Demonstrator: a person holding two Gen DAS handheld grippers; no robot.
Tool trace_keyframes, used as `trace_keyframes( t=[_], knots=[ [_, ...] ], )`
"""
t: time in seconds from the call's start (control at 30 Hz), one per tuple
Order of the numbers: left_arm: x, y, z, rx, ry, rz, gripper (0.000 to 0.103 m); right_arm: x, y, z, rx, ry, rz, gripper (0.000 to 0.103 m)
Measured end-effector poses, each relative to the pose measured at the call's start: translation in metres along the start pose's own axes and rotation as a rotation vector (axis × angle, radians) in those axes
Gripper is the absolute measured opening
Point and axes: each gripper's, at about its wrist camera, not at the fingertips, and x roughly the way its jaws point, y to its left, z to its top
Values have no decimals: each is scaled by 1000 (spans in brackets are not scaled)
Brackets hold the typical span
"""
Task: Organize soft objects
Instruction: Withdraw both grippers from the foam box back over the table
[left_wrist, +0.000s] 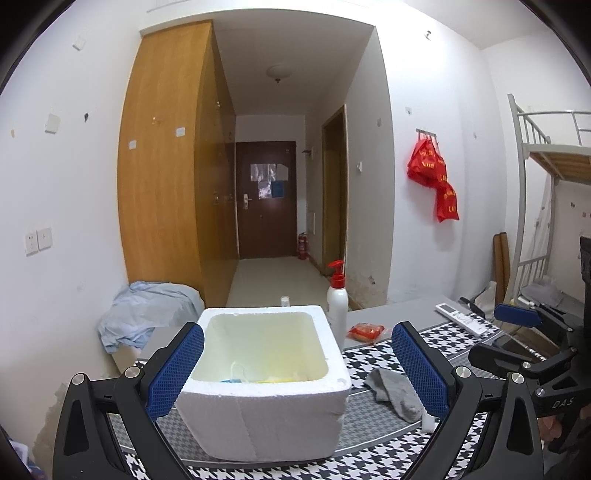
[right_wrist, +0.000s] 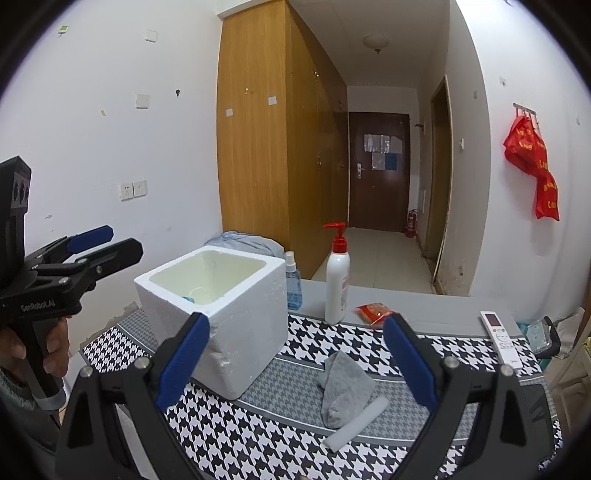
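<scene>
One crumpled grey sock (right_wrist: 345, 387) lying on the black-and-white houndstooth mat (right_wrist: 258, 435), right of the white foam box (right_wrist: 218, 314) — long axis running from near to far, narrow end pointing away. One white foam strip (right_wrist: 356, 424) touching its near end. Left gripper (left_wrist: 295, 373) spread wide, straddling the box; right gripper (right_wrist: 295, 362) likewise parted, empty, above the sock. Readable on the tools — "GenRobot.AI", "DAS".
</scene>
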Motion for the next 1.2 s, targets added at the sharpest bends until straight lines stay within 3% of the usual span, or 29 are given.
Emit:
trace_keyframes(
  t=[0.53,1.2],
  knots=[
    [-20,-11,-15,-7,-29,-9,102,-14,6,-5,-9,-13,9,97],
    [-20,-34,-34,-6,-10,-45,102,-26,-3,-21,18,-19,-17,97]
  ],
)
